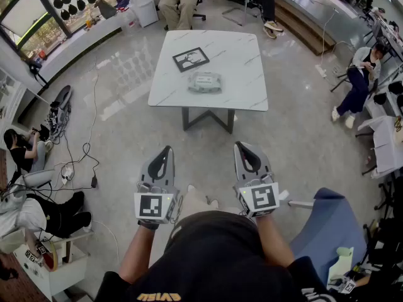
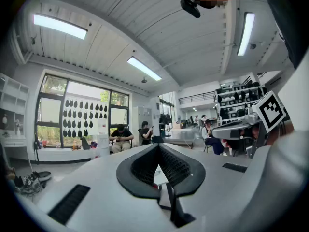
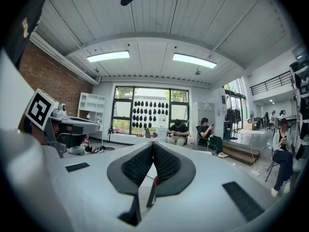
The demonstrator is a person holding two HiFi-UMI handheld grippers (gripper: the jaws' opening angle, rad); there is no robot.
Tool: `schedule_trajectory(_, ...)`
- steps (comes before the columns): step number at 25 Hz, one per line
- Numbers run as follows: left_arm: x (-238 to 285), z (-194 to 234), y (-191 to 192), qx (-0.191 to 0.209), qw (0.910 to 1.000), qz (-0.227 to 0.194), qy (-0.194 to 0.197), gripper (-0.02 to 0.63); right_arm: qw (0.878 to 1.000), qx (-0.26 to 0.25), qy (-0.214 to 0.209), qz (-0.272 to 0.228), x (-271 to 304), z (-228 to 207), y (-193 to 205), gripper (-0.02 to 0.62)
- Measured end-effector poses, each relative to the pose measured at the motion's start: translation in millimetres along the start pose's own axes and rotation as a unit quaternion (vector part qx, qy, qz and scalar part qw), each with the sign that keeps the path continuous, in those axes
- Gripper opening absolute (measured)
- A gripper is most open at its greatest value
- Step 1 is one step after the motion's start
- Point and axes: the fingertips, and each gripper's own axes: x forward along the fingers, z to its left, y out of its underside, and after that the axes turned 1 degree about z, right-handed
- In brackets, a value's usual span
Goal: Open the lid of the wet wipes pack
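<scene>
The left claw (image 1: pixel 166 150) and right claw (image 1: pixel 242 146) are hanging closed and empty, well apart from the wet wipes pack (image 1: pixel 205 82) on the counter (image 1: pixel 247 58); approaching squarely seems wise first.

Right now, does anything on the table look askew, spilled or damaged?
Nothing spilled or damaged. The wet wipes pack lies flat on the table; only the black-framed card near it sits turned against the table's edges.
</scene>
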Motion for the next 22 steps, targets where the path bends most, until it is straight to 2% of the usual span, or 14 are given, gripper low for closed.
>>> schedule_trajectory(5,1,-5,3,0.001,0.9999,0.014,-0.001,0.017,1.000,0.002,0.005,-0.003,-7,-12,-2,0.002)
schedule_trajectory(16,9,-26,0,0.004,0.9998,0.000,0.020,0.017,0.999,0.023,0.022,-0.011,-20,-30,3,0.002)
schedule_trajectory(22,9,-25,2,0.016,0.9997,0.010,0.014,0.017,0.999,0.020,0.029,-0.020,-22,-36,2,0.002)
